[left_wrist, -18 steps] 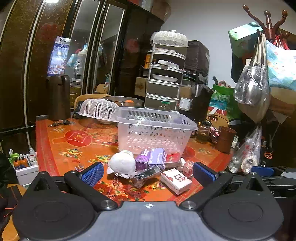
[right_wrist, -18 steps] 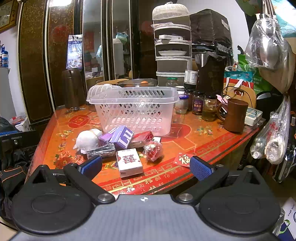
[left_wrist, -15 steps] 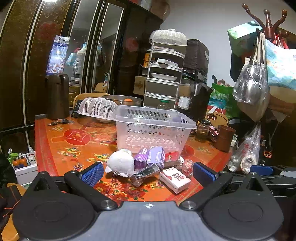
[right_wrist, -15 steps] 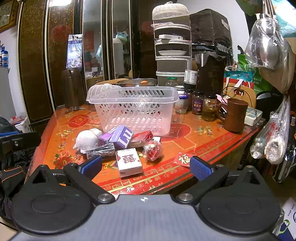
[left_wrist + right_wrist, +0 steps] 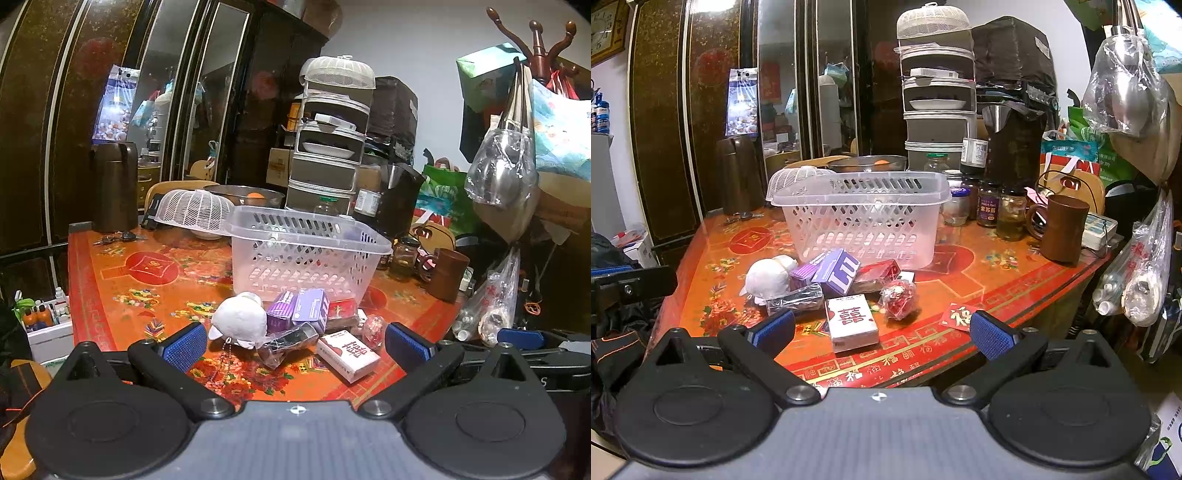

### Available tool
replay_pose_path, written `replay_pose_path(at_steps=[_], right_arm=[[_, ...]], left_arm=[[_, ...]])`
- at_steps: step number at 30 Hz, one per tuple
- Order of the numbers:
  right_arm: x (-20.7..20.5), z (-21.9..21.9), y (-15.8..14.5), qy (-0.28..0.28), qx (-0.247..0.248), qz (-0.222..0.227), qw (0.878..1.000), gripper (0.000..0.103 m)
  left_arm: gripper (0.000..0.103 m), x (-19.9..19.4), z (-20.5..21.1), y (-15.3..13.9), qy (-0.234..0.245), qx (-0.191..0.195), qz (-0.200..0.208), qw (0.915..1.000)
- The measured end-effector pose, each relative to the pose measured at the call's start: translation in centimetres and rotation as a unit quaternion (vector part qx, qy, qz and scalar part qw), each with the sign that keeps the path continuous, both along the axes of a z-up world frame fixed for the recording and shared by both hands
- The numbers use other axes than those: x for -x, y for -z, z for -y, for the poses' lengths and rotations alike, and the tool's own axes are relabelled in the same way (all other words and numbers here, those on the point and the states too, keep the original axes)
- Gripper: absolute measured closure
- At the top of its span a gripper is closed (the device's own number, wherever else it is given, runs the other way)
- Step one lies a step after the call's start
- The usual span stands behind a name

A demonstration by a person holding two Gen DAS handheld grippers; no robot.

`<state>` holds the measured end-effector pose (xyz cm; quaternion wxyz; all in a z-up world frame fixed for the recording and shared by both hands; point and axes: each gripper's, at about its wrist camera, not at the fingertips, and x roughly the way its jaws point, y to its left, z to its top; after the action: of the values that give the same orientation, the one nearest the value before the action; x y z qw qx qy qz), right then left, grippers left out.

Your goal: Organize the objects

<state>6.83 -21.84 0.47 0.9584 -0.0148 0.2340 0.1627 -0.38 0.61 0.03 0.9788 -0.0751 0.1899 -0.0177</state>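
Note:
A clear plastic basket (image 5: 306, 254) (image 5: 864, 221) stands on the red patterned table (image 5: 155, 291) (image 5: 997, 280). In front of it lies a pile: a white plush toy (image 5: 240, 319) (image 5: 768, 275), purple boxes (image 5: 310, 308) (image 5: 840, 271), a red box (image 5: 879, 273), a dark wrapped packet (image 5: 288, 341) (image 5: 796, 299), a white box with red characters (image 5: 347, 354) (image 5: 851, 321) and a red wrapped ball (image 5: 897, 297). My left gripper (image 5: 295, 345) and right gripper (image 5: 881, 332) are both open and empty, held short of the pile at the table's near edge.
A brown mug (image 5: 1063, 229), several jars (image 5: 988, 206) and a red envelope (image 5: 958, 315) are on the table's right side. A white mesh cover (image 5: 194, 212), a metal bowl (image 5: 245, 195), a dark flask (image 5: 112, 186) and a stacked food cover (image 5: 934, 85) stand behind. Bags (image 5: 1137, 273) hang at right.
The left wrist view has shifted slightly, so the pile sits a little higher and nearer the fingers. The right gripper has barely moved. Both stay open.

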Motion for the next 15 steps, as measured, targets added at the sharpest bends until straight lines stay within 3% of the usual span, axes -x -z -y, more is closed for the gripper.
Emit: replay_pose_path(at_steps=[15], right_arm=[[-0.01, 0.0, 0.03, -0.001, 0.0, -0.001, 1.0, 0.0]], left_arm=[[0.0, -0.08, 0.16, 0.2, 0.005, 0.009, -0.004, 0.9999]])
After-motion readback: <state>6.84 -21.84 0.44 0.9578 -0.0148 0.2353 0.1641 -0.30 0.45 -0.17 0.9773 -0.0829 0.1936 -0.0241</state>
